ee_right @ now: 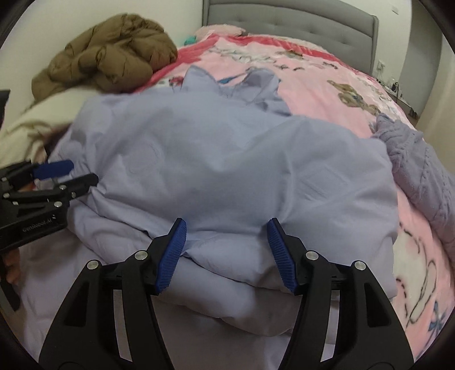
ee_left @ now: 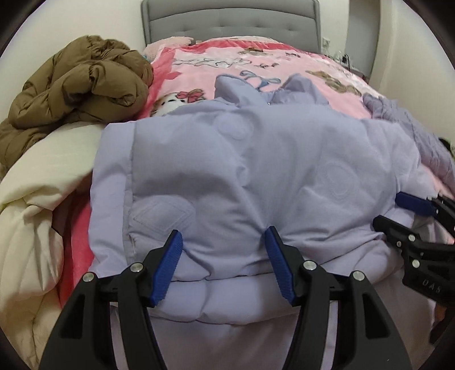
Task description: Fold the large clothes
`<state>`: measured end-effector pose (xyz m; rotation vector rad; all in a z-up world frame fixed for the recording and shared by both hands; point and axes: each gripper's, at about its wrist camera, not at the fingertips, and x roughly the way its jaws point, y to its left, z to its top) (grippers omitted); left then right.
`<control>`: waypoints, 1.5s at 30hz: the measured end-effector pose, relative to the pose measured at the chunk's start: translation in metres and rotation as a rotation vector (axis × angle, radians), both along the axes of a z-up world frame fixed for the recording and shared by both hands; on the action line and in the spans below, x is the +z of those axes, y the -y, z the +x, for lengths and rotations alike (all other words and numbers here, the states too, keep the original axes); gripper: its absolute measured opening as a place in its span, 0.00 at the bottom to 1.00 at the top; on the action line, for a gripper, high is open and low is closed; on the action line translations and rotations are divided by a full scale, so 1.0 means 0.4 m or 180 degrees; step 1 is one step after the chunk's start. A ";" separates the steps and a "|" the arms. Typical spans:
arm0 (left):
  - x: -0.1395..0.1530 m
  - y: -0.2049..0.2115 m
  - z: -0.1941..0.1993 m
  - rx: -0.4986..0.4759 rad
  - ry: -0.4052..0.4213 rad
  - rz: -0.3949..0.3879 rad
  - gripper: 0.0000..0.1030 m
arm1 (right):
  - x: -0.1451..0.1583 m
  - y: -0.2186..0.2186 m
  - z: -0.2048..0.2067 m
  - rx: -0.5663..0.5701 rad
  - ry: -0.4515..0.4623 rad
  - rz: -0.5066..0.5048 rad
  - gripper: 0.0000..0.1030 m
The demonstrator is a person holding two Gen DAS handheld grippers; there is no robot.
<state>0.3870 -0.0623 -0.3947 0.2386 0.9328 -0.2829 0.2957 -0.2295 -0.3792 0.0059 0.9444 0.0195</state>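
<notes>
A large lilac padded coat (ee_left: 256,170) lies spread across the near end of the bed, also filling the right wrist view (ee_right: 227,159). Its near hem is doubled over in thick layers. My left gripper (ee_left: 223,242) is open, its blue pads pressing into the folded hem edge, fabric bulging between them. My right gripper (ee_right: 226,232) is open the same way at the hem further right. Each gripper shows in the other's view: the right one (ee_left: 398,210) at the right edge, the left one (ee_right: 76,173) at the left edge.
A brown puffer jacket (ee_left: 82,79) is heaped at the back left on a cream duvet (ee_left: 42,199). A lilac knitted garment (ee_right: 421,170) lies at the right. The bed has a pink cartoon blanket (ee_left: 284,62) and a grey padded headboard (ee_left: 227,25).
</notes>
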 end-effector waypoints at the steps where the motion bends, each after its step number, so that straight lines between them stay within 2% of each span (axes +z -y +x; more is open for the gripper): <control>1: -0.005 0.002 -0.004 -0.0021 0.0023 0.0032 0.58 | -0.006 0.000 0.003 0.0000 -0.0031 0.0002 0.55; 6: -0.013 0.007 -0.002 0.0006 0.0029 0.0058 0.58 | -0.019 -0.002 0.018 -0.0004 -0.0080 -0.0043 0.56; 10: 0.007 0.017 -0.015 -0.0035 0.0108 0.0170 0.59 | 0.011 0.011 0.001 -0.0044 0.0013 0.0104 0.56; 11: 0.022 0.012 -0.030 -0.0028 0.0161 0.0166 0.59 | 0.036 0.018 -0.016 -0.0068 0.0079 0.0158 0.58; 12: 0.039 0.003 -0.047 0.0002 0.0213 0.0143 0.60 | 0.056 0.024 -0.033 -0.0105 0.0143 0.0185 0.67; 14: 0.072 -0.039 -0.098 0.0129 0.0307 0.0072 0.75 | 0.099 0.046 -0.087 -0.0195 0.0361 0.0290 0.78; 15: 0.085 -0.064 -0.127 0.0184 0.0350 0.0016 0.75 | 0.122 0.063 -0.130 -0.0243 0.0484 0.0362 0.79; 17: 0.104 -0.123 -0.194 0.0274 0.0373 -0.0074 0.75 | 0.148 0.093 -0.201 -0.0369 0.0551 0.0333 0.81; 19: 0.106 -0.172 -0.244 0.0306 0.0293 -0.0043 0.75 | 0.154 0.124 -0.282 -0.0510 0.0442 0.0152 0.82; 22: 0.084 -0.248 -0.311 0.0402 0.0131 0.0280 0.76 | 0.125 0.166 -0.380 -0.0711 0.0137 -0.0150 0.83; 24: 0.057 -0.305 -0.350 0.0493 -0.0099 0.0434 0.76 | 0.094 0.188 -0.447 -0.0816 -0.0180 -0.0151 0.83; 26: 0.036 -0.355 -0.393 0.0487 -0.0305 0.0449 0.76 | 0.073 0.201 -0.525 -0.0895 -0.0401 0.0030 0.82; 29: 0.025 -0.412 -0.457 0.0326 -0.0623 0.0235 0.76 | 0.051 0.203 -0.629 -0.0917 -0.0684 0.0222 0.75; 32: 0.018 -0.448 -0.510 0.0190 -0.0906 0.0113 0.76 | 0.038 0.191 -0.737 -0.1036 -0.1033 0.0598 0.73; 36: 0.018 -0.479 -0.576 -0.0015 -0.1011 0.0044 0.76 | 0.043 0.133 -0.844 -0.0960 -0.1273 0.0318 0.74; 39: -0.004 -0.501 -0.609 -0.0078 -0.1102 0.0002 0.76 | 0.012 0.129 -0.874 -0.1055 -0.1398 0.0432 0.74; 42: -0.018 -0.517 -0.607 0.0030 -0.1214 -0.0198 0.76 | -0.029 0.125 -0.885 -0.1073 -0.1563 0.0458 0.74; 45: -0.022 -0.519 -0.612 0.0035 -0.1171 -0.0262 0.76 | -0.052 0.121 -0.887 -0.1148 -0.1606 0.0461 0.74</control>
